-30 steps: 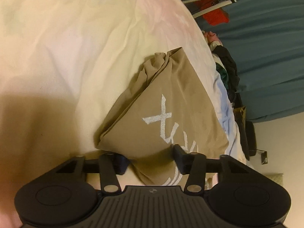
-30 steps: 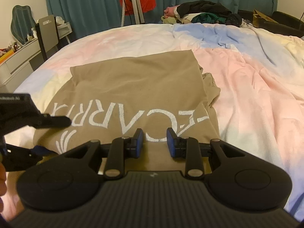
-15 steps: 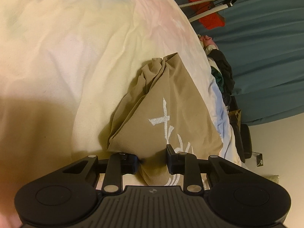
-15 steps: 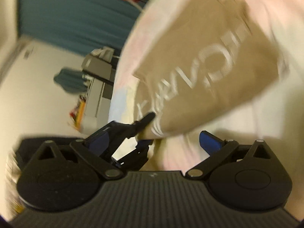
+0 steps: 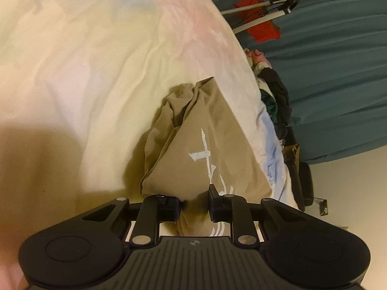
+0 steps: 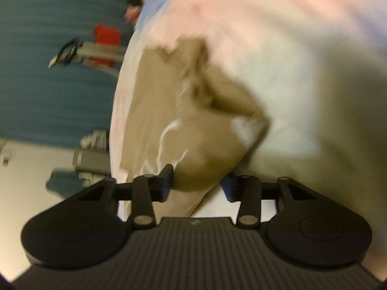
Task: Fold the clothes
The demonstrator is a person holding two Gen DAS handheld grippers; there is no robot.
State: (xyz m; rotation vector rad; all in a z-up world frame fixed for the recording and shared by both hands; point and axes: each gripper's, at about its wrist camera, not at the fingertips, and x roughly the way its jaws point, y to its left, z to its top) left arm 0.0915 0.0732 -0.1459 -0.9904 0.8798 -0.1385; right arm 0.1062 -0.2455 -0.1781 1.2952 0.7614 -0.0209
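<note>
Tan shirt (image 5: 212,145), white lettering (image 5: 205,155), unreadable

A pastel-sheeted bed (image 5: 96,72) carries a tan shirt (image 5: 212,145) (partly bunched).

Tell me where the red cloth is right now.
The red cloth hangs off the bed, on the tripod against the teal curtain: upper right in the left wrist view, upper left in the blurred right wrist view.
</note>
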